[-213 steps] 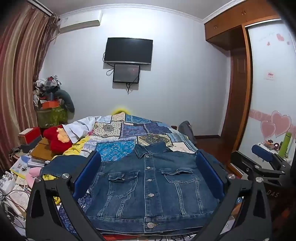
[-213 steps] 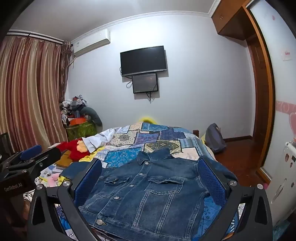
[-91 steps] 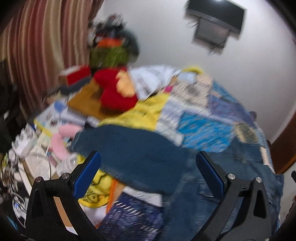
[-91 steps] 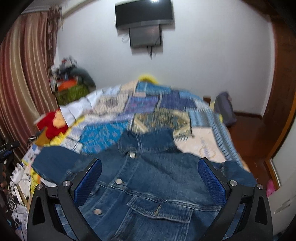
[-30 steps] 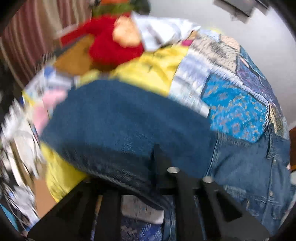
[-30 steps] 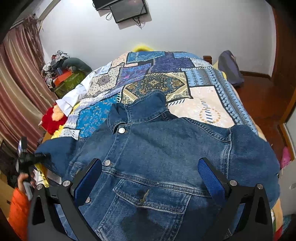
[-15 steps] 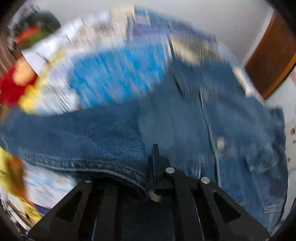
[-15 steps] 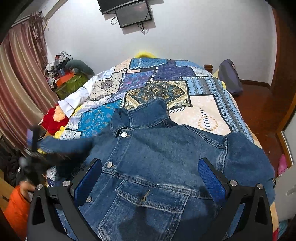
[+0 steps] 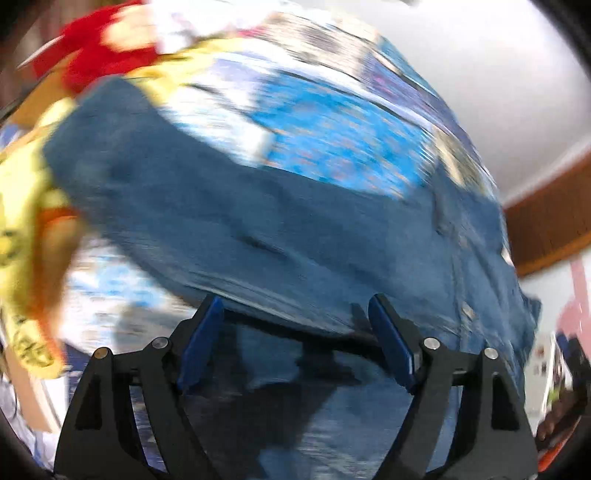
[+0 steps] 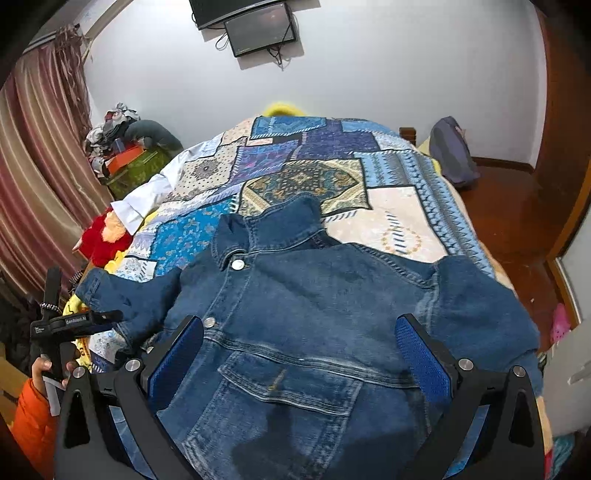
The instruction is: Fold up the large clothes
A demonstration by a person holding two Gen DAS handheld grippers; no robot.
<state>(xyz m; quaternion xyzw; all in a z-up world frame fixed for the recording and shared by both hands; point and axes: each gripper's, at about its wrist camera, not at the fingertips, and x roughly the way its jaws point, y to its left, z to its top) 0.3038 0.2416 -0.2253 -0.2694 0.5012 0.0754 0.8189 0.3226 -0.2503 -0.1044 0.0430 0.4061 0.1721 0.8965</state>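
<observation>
Denim first, nearest the lens: jacket lies front-up on the bed, buttoned placket running away from the right wrist camera, chest pocket flap just ahead of the claw. Right claw hovers over the lower front panel, its 2 blue ribbed pads spread wide, gripping nothing. Judgement: it waits over the body so the panel can be pinned or caught once a sleeve is brought across.

Left claw seen from its own camera, heavily motion-blurred: fingers parted, nothing between the blue pads, sleeve edge just beyond the tips. In the right view it sits at the bed's left edge, just beside the left sleeve, which is bunched and angled inward toward the chest. Judgement: sleeve fold in hand, task early; right sleeve still spreads out to the side.

Material: stiff mid-blue denim, heavy double-stitched seams, metal buttons, thick turned collar. Should hold a crease but resist lying flat at seams.

Beyond the collar: patchwork quilt, printed cotton squares, smooth. Red plush toy at the left edge. Striped curtain far left, wall screen at the back.
</observation>
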